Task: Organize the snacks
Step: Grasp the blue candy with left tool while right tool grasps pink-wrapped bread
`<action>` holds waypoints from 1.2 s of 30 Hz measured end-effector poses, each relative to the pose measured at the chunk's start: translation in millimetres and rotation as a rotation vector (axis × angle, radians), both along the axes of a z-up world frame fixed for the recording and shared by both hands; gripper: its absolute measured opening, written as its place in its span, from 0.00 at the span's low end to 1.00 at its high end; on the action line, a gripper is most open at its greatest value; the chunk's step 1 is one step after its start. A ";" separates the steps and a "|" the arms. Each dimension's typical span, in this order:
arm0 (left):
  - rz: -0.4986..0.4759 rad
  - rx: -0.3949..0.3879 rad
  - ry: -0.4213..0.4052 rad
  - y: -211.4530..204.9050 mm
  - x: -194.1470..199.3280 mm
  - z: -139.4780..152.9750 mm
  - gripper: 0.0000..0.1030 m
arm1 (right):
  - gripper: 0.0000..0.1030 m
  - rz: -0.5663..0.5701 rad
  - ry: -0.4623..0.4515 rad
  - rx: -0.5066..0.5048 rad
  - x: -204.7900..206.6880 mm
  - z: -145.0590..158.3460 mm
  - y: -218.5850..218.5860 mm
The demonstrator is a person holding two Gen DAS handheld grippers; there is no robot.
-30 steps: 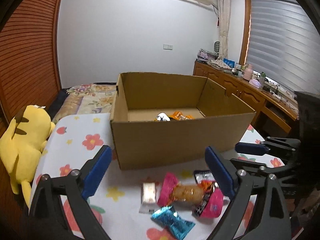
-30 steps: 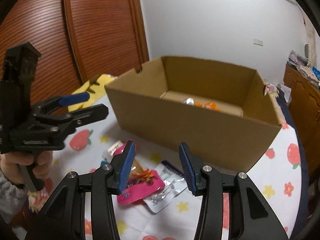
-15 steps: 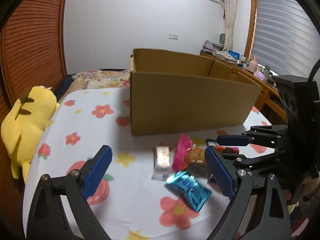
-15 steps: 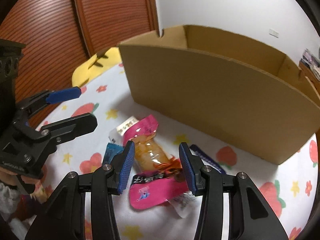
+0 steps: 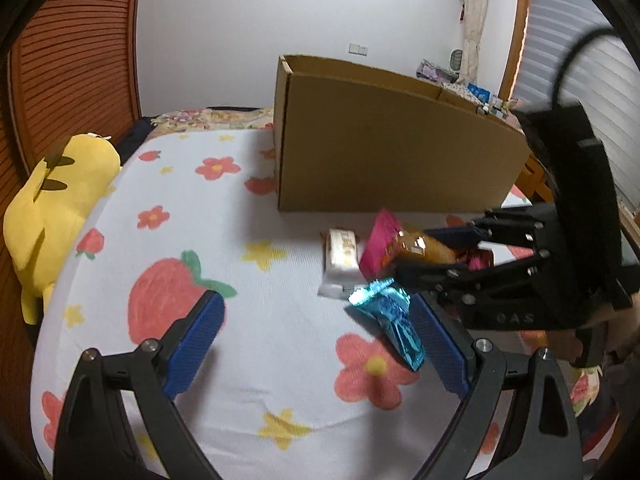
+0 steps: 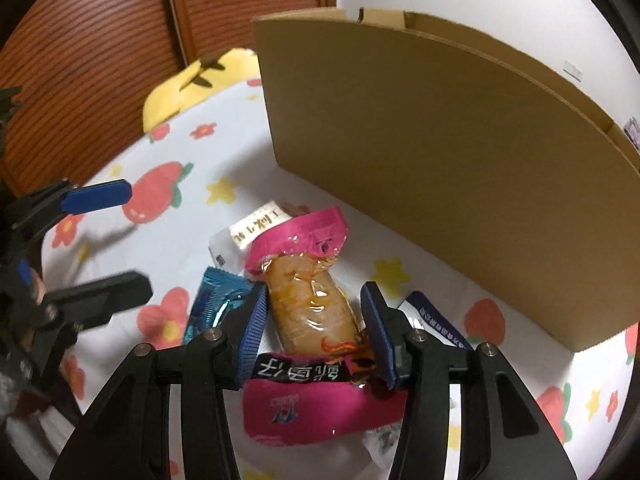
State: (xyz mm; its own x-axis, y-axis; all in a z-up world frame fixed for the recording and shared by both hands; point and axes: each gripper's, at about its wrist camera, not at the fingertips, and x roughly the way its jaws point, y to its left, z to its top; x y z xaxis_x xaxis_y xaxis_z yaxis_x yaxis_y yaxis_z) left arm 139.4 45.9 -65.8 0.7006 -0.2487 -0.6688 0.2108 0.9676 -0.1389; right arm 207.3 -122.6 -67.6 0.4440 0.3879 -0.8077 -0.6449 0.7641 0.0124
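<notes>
Several snack packs lie on the flowered cloth in front of a cardboard box [image 5: 392, 160] [image 6: 420, 152]. My right gripper [image 6: 314, 300] [image 5: 448, 254] is open, with its blue pads on either side of a pink-ended clear pack of orange snack [image 6: 308, 308] [image 5: 380, 244]; I see no squeeze on the pack. A white bar pack [image 6: 248, 232] [image 5: 340, 258] lies behind it and a teal foil pack [image 6: 214, 300] [image 5: 394, 324] to its left. My left gripper [image 5: 316, 344] [image 6: 100, 248] is open wide, and the teal pack sits just inside its right finger.
A dark blue pack [image 6: 436, 320] lies right of the pink one. A yellow plush toy [image 5: 60, 200] [image 6: 200, 80] rests at the table's left edge beside the wooden slatted doors. The box wall stands close behind the snacks. A desk with clutter is at the far right.
Both grippers have sunk toward the table and tilted down, so the box's inside is out of sight. The right gripper has come down around the pink pack; the left has neared the teal pack.
</notes>
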 end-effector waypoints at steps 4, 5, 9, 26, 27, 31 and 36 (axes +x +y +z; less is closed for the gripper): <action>-0.019 -0.007 0.012 -8.0 -2.5 -1.4 0.91 | 0.45 0.007 0.016 -0.019 4.2 -3.3 2.5; -0.026 -0.006 0.014 -10.9 -3.2 -1.5 0.91 | 0.43 0.010 0.018 -0.014 4.2 -3.3 1.6; -0.028 0.000 0.022 -18.3 -4.6 -2.9 0.91 | 0.40 0.018 0.004 0.008 2.9 -3.6 0.2; -0.016 -0.048 0.112 -33.6 8.4 -12.2 0.57 | 0.39 -0.047 -0.112 0.131 -23.6 28.0 -30.1; -0.011 -0.055 0.126 -34.3 10.0 -13.9 0.53 | 0.39 -0.051 -0.123 0.136 -28.4 31.7 -32.7; -0.017 -0.065 0.142 -41.1 10.7 -15.7 0.44 | 0.39 -0.053 -0.149 0.162 -45.4 40.3 -40.9; -0.024 -0.026 0.143 -50.9 13.1 -14.1 0.44 | 0.39 -0.085 -0.150 0.194 -59.0 37.7 -54.4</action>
